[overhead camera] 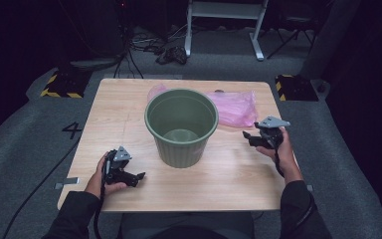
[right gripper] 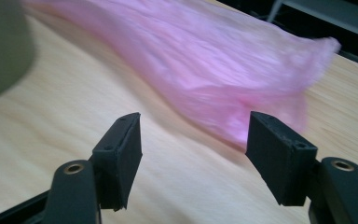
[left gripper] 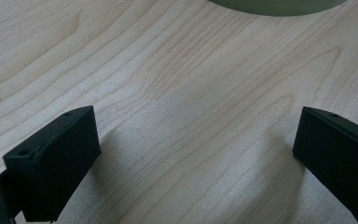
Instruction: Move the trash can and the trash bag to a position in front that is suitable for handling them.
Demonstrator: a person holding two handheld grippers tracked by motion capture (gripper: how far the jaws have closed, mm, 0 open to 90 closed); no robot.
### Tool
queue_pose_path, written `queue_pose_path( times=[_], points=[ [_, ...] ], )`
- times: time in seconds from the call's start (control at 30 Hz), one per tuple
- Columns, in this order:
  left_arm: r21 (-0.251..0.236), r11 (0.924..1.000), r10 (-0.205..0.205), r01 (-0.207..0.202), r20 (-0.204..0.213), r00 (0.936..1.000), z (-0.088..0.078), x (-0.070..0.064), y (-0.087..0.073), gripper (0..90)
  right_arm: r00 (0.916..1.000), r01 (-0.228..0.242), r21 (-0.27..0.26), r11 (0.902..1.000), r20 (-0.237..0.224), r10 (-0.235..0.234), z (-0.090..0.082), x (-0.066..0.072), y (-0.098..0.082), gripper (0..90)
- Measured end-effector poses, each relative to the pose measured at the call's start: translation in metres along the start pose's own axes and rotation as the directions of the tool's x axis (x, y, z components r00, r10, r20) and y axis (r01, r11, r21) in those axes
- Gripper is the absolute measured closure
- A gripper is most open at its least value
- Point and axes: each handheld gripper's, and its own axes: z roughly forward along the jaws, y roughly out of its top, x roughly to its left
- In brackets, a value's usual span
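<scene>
**Green bucket on a wooden table in a dark room**

An empty green bucket (overhead camera: 181,127) stands upright at the middle of a pale wooden table (overhead camera: 229,174). A crumpled pink plastic bag (overhead camera: 236,107) lies just behind it to the right. The left gripper (overhead camera: 138,177) rests near the table's near left, jaws wide apart, gripping nothing. The right gripper (overhead camera: 246,135), at the right edge, points at the bag, jaws spread and empty. Grey carpet (overhead camera: 25,134) surrounds the table. Cables (overhead camera: 149,42) and a white frame (overhead camera: 224,10) sit far back in the gloom.
</scene>
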Motion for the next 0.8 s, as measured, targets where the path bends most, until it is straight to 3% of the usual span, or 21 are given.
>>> queue_pose_path(
  times=[0.2, 0.27, 0.43, 0.47, 0.67, 0.8],
  points=[
    [0.0, 1.0, 0.0, 0.0, 0.0, 1.0, 0.0, 0.0, 0.0, 0.2, 0.9997, -0.02, 0.027, 0.9994, 0.017, 0.02, 0.019, -0.016, 0.002, 33.2],
    [0.0, 1.0, 0.0, 0.0, 0.0, 1.0, 0.0, 0.0, 0.0, 0.2, 0.9996, -0.028, 0.033, 0.9991, -0.003, 0.028, 0.027, -0.018, 0.004, 33.1],
    [0.0, 1.0, 0.0, 0.0, 0.0, 1.0, 0.0, 0.0, 0.0, 0.2, 0.9991, -0.019, 0.085, 0.9962, -0.038, 0.022, 0.045, -0.018, 0.008, 29.7],
    [0.0, 1.0, 0.0, 0.0, -0.001, 1.0, 0.0, 0.0, 0.0, 0.2, 0.9973, -0.028, 0.093, 0.9953, -0.065, 0.034, 0.053, -0.017, 0.009, 28.9],
    [0.0, 1.0, 0.0, 0.0, 0.0, 1.0, 0.0, 0.0, 0.0, 0.2, 0.9959, -0.037, 0.106, 0.9937, -0.078, 0.045, 0.07, -0.013, 0.008, 31.0],
    [0.0, 1.0, 0.0, 0.0, 0.0, 1.0, 0.0, 0.0, 0.0, 0.2, 0.9946, -0.068, 0.091, 0.9936, -0.073, 0.074, 0.077, -0.013, 0.006, 38.5]
  ],
)
